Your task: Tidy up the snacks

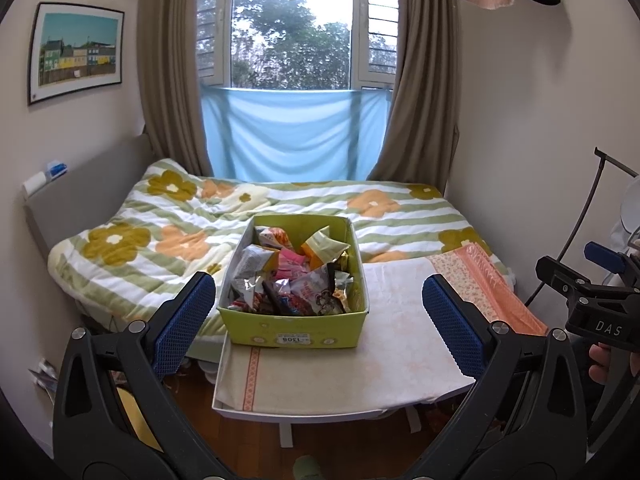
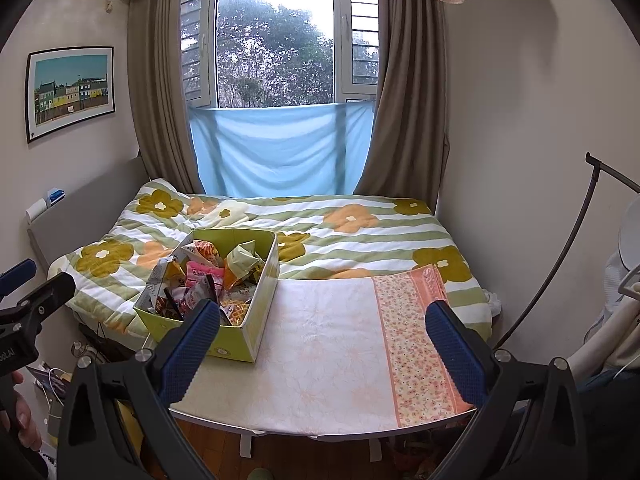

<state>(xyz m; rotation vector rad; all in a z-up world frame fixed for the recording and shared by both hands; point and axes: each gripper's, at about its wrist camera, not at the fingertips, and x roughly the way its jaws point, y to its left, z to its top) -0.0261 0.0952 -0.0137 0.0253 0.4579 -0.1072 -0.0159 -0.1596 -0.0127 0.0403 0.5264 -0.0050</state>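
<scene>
Two grippers, left gripper [image 1: 318, 314] and right gripper [image 2: 322, 332], both wide open, empty, short of the snack box [image 1: 296, 328].

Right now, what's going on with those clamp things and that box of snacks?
A person holds a two-finger gripper in each hand. The left gripper and right gripper are both open and holding nothing. The green box of snack packets sits on the cloth-covered table beside the bed. Nothing is out yet.
</scene>
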